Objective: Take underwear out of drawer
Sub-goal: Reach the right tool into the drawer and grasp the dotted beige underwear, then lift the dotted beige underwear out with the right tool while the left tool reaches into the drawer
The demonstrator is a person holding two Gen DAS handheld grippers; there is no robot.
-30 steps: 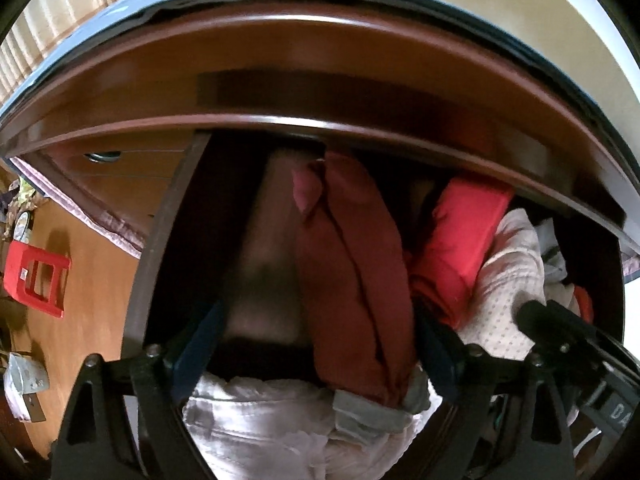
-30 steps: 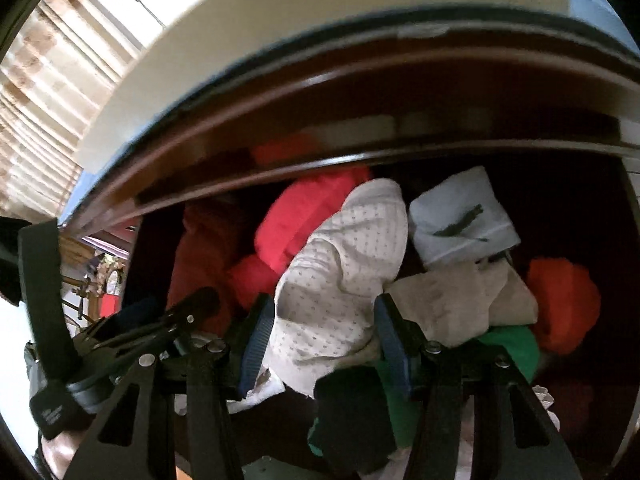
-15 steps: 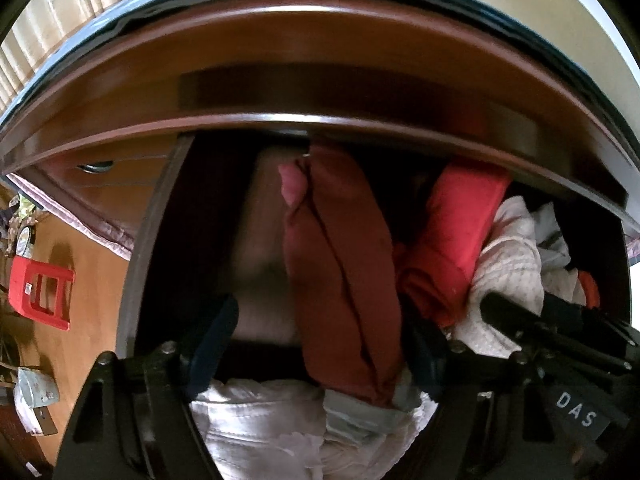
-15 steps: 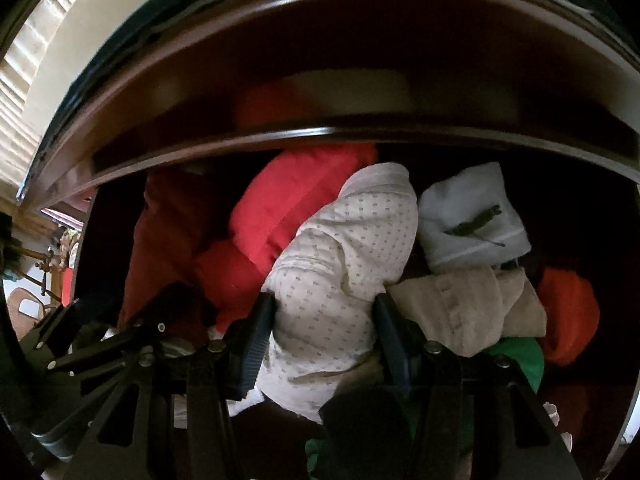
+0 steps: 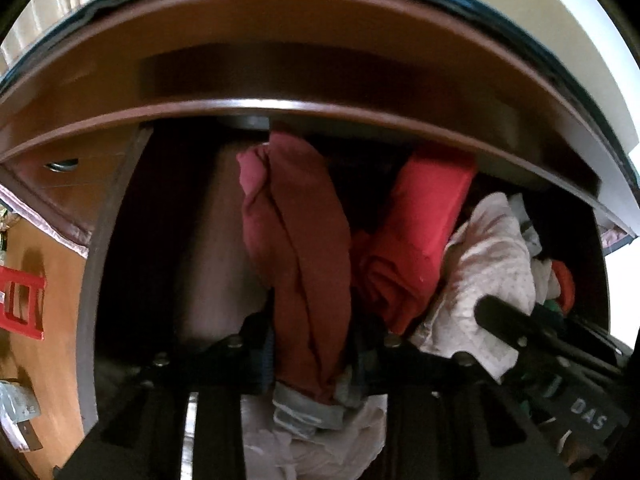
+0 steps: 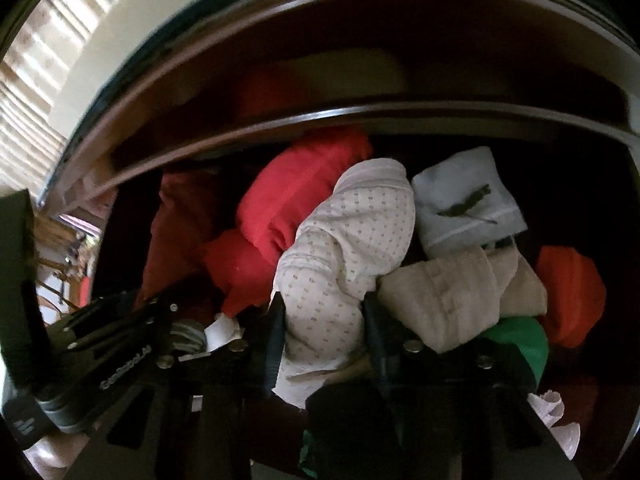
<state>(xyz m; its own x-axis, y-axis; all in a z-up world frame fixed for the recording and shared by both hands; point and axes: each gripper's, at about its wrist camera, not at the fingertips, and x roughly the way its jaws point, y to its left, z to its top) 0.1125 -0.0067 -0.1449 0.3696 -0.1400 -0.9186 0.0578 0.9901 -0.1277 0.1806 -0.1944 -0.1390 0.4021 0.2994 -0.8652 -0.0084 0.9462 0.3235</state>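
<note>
Since a second ago both pairs of jaws have drawn in from wide apart onto cloth; neither hand has shifted place.

Drawer [image 5: 120,208], dark wood, pulled out and packed with folded underwear. Taking the bright red piece [image 6: 296,204] as the mark: a dark red piece [image 5: 304,248] lies just left of it, a cream dotted piece [image 6: 344,264] just right and touching it. Right of the dotted piece sit a white piece with a dark emblem [image 6: 464,204], a beige piece [image 6: 452,296], a green piece [image 6: 520,340] and, farthest right, an orange piece [image 6: 568,292]. The drawer's left end, beyond the dark red piece, shows bare bottom.

Left gripper [image 5: 312,352]: jaws closing, fingers pinching the near end of the dark red piece, which runs up away from them. Right gripper [image 6: 324,340]: jaws closing, the dotted piece bulging between them, pads against both its sides.

Both grippers point steeply down into the drawer, side by side, left gripper left of the red piece, right gripper on its right.
</note>
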